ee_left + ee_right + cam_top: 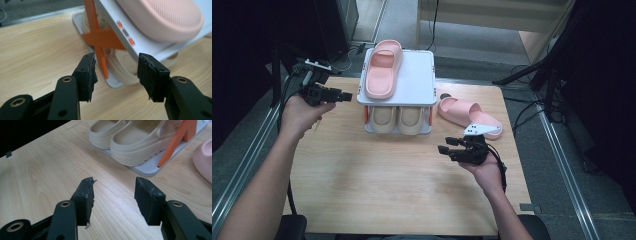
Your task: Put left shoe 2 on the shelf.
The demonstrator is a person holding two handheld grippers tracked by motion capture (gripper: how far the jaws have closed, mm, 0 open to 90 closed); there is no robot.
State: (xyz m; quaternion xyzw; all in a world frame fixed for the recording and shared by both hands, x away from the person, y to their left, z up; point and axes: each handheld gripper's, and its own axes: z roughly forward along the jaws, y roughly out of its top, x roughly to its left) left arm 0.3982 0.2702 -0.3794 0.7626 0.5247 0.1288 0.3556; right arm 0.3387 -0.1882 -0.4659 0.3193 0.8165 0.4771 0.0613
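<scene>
Under both hand-held grippers spreads the table (377,175); ahead of them stands the shoe rack (424,75), a pink slipper (383,68) on its top shelf. The second pink slipper (464,113) lies just beyond the right hand-held gripper (451,146), which is released, as is the left hand-held gripper (345,95). Best turn the right one toward that slipper, pinch its strap squarely, then lift level beside its mate.
</scene>
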